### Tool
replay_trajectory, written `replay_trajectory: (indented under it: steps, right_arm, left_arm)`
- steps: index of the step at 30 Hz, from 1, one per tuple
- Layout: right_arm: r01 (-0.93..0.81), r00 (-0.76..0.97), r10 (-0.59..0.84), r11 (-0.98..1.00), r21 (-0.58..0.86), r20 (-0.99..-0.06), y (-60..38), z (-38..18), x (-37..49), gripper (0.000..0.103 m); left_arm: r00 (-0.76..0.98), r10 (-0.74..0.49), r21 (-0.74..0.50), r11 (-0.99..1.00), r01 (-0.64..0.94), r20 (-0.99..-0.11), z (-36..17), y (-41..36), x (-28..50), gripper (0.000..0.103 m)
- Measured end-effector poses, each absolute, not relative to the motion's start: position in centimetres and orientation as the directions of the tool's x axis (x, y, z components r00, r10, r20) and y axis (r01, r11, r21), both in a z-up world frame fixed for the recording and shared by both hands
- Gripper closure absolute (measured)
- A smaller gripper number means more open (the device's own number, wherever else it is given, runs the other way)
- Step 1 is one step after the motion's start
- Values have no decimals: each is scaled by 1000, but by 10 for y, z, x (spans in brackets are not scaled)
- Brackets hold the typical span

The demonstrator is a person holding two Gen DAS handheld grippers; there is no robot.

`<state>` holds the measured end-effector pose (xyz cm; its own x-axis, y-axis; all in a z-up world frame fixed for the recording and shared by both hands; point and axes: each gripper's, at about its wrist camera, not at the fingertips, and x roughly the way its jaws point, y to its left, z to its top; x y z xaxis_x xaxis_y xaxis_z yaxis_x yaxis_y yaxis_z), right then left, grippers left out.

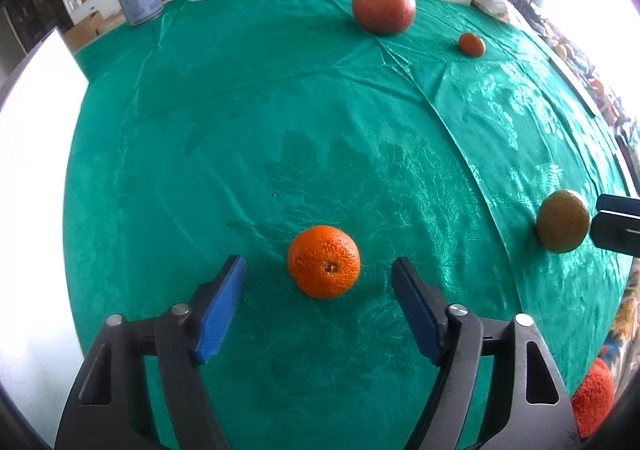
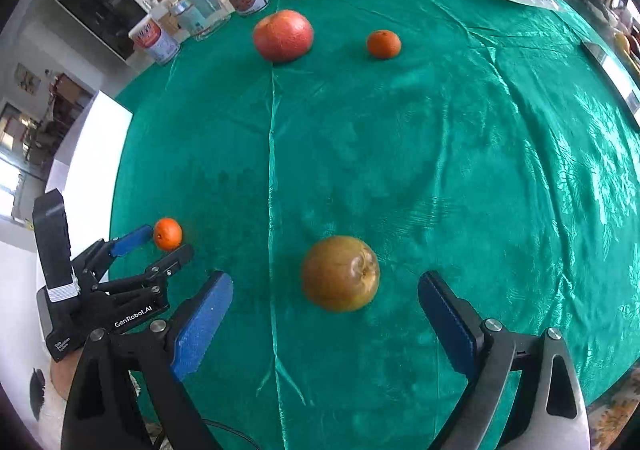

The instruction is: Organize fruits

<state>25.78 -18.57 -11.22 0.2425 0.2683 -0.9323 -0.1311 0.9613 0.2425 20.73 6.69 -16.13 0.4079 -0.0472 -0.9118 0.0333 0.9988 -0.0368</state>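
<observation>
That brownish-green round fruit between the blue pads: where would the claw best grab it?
Around its widest middle, coming down from above. The brownish-green round fruit sits free on the green tablecloth, dimpled stem end facing sideways towards the camera, so the right claw, open and already straddling it, would probably grip best on its smooth rounded flanks.

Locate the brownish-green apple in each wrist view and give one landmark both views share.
Left wrist: the brownish-green apple sits at the far right edge, beside the tip of the right tool.
Right wrist: the same apple lies low and central, ahead of the open pads, untouched.
Shared landmark: the big red fruit near the far jars, with a small tangerine to its right.
</observation>
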Motion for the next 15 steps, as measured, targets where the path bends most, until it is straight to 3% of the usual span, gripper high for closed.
replay_trajectory:
  steps: [2,3,8,15]
  right_arm:
    - [-158,209,209,971,178,-955,-174,-125,264,17]
    - [-153,208,142,982,111,-968,-172,-130,265,52]
    - [-165,264,156,980,115,-952,-176,-103,252,54]
    - [-333,395,407,899,285,-823,-142,20,198,54]
  left_arm:
    - [431,-21,-1,999,46,-902,-159,65,206,59]
    - [436,-25,-2,999,54,-900,-158,65,206,72]
    - [488,-149,-135,989,64,-860,-129,81,189,74]
    - [605,-421,-460,882,101,-676,-14,137,111,74]
